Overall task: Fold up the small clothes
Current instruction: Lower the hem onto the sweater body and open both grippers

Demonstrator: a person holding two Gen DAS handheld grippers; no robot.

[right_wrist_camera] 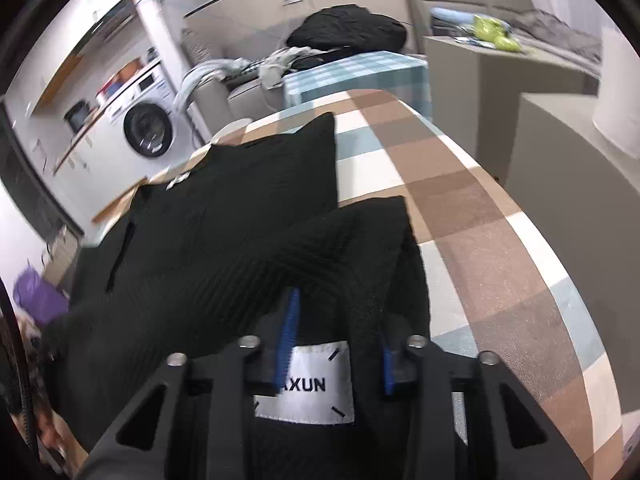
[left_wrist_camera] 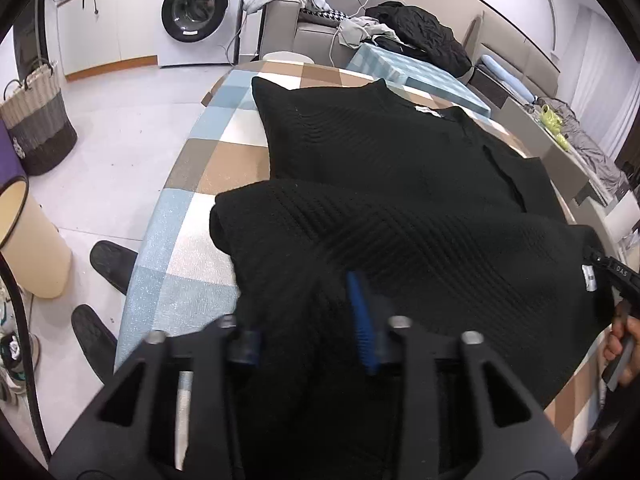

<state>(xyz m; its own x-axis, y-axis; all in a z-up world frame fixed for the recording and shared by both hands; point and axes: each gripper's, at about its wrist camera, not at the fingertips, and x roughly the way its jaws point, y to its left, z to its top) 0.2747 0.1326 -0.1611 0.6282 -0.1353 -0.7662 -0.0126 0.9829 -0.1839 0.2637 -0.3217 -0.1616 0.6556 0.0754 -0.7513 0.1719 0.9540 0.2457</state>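
A black ribbed knit garment [left_wrist_camera: 380, 152] lies on a table with a checked cloth [left_wrist_camera: 224, 152]. Its near part is lifted and doubled over the far part. My left gripper [left_wrist_camera: 320, 320] is shut on the garment's near left edge; one blue pad [left_wrist_camera: 360, 312] shows, the other is hidden under fabric. My right gripper [right_wrist_camera: 336, 332] is shut on the near right edge of the garment [right_wrist_camera: 224, 232], with a white "AXUN" label [right_wrist_camera: 308, 384] between its blue pads [right_wrist_camera: 289, 332]. The right gripper also shows at the left wrist view's right edge [left_wrist_camera: 616, 276].
A washing machine [left_wrist_camera: 196, 12] and a woven basket [left_wrist_camera: 36, 120] stand beyond the table's left. A cream bin [left_wrist_camera: 28, 240] and shoes are on the floor at left. A sofa with a black jacket [left_wrist_camera: 420, 28] is behind. Grey boxes [right_wrist_camera: 560, 160] flank the table's right.
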